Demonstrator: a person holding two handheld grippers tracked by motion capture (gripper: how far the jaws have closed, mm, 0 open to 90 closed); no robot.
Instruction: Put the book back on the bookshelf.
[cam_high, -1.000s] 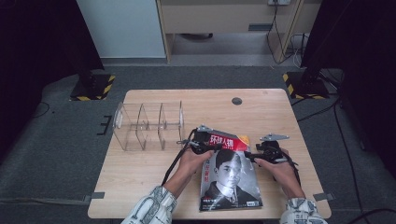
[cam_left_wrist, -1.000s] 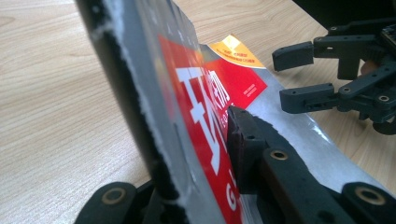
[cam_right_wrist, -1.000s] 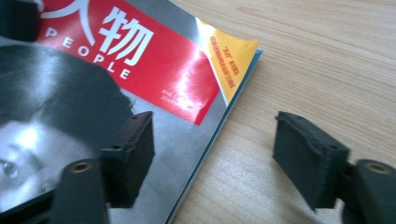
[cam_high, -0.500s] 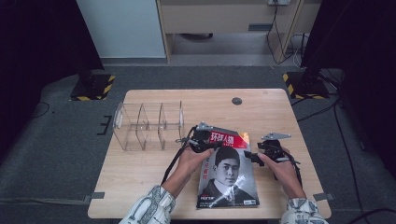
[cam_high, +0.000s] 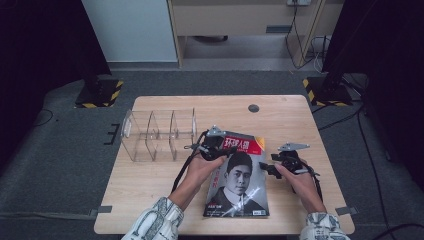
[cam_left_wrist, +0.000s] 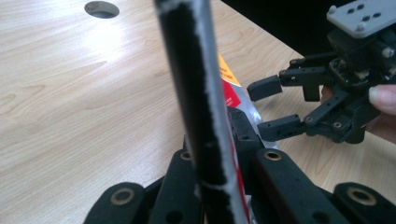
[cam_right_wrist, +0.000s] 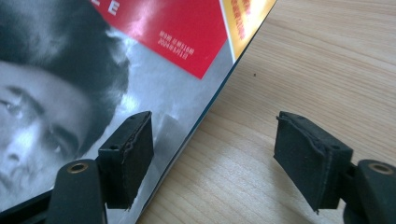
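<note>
my left gripper (cam_high: 214, 145) pinched the magazine (cam_high: 239, 177) at its top-left corner on the wooden table (cam_high: 300, 120), my right gripper (cam_high: 274, 167) gaped beside its edge, so one-cornered lifting risked the cover buckling or slipping free.

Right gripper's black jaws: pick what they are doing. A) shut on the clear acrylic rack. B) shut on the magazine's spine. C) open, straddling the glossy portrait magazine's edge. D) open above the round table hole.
C: the right gripper is open, one jaw over the glossy portrait magazine, the other over the bare wooden table.
</note>
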